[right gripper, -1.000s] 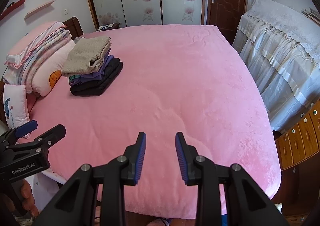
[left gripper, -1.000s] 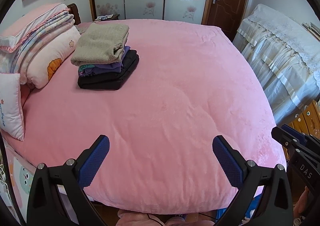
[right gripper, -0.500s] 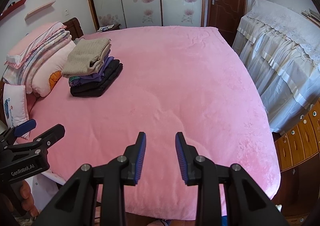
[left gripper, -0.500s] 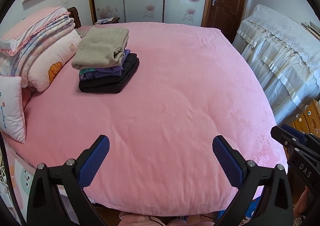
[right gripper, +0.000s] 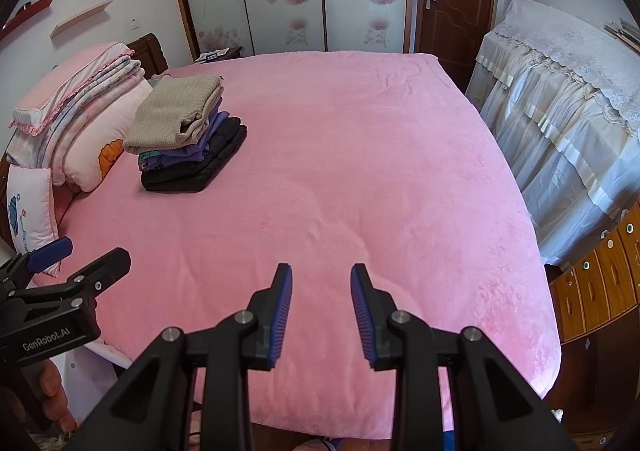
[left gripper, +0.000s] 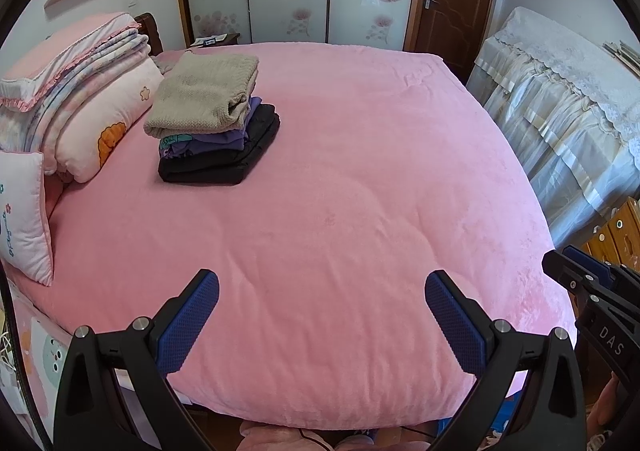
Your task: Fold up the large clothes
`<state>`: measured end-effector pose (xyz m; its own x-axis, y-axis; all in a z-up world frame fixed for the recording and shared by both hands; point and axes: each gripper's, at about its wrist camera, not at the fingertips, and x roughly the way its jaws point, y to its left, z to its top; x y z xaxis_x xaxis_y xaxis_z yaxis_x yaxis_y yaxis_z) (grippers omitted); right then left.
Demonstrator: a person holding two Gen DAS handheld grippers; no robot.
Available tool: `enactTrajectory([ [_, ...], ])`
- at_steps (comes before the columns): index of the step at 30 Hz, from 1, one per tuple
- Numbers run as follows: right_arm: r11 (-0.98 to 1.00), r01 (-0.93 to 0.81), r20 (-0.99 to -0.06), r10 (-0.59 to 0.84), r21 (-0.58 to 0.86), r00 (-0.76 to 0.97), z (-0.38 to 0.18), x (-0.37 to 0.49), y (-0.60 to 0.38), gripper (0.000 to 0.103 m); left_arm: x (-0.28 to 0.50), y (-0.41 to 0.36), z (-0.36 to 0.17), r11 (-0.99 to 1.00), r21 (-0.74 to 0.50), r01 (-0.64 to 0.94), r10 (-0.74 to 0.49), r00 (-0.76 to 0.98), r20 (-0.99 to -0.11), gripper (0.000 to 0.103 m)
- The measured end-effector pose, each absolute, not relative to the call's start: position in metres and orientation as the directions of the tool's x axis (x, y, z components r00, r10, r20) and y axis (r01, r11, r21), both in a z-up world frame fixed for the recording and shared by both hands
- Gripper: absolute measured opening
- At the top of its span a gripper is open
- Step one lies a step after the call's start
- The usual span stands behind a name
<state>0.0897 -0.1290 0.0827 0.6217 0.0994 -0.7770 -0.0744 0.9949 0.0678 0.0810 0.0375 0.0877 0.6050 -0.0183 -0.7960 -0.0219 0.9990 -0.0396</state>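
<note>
Left gripper (left gripper: 322,291) wide, right gripper (right gripper: 321,283) narrower

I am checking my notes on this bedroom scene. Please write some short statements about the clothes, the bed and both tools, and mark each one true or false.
1. The beige sweater lies on top of the folded pile. True.
2. The left tool grips a garment. False: it is open and holds nothing.
3. The black garment is at the bottom of the pile. True.
4. The pile sits in the middle of the pink bed. False: it sits near the pillows.
5. The right tool is empty. True.
</note>
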Motion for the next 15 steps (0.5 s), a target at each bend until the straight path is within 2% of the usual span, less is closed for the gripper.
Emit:
enactTrajectory([
  [15,0.994,-0.091,-0.782,0.109,0.067,0.613,0.0782,0.0885,-0.1316,0.030,0.0808,0.0388,0.0852,0.999,-0.037,-0.024,-0.016,0.595,-0.803,0.103],
])
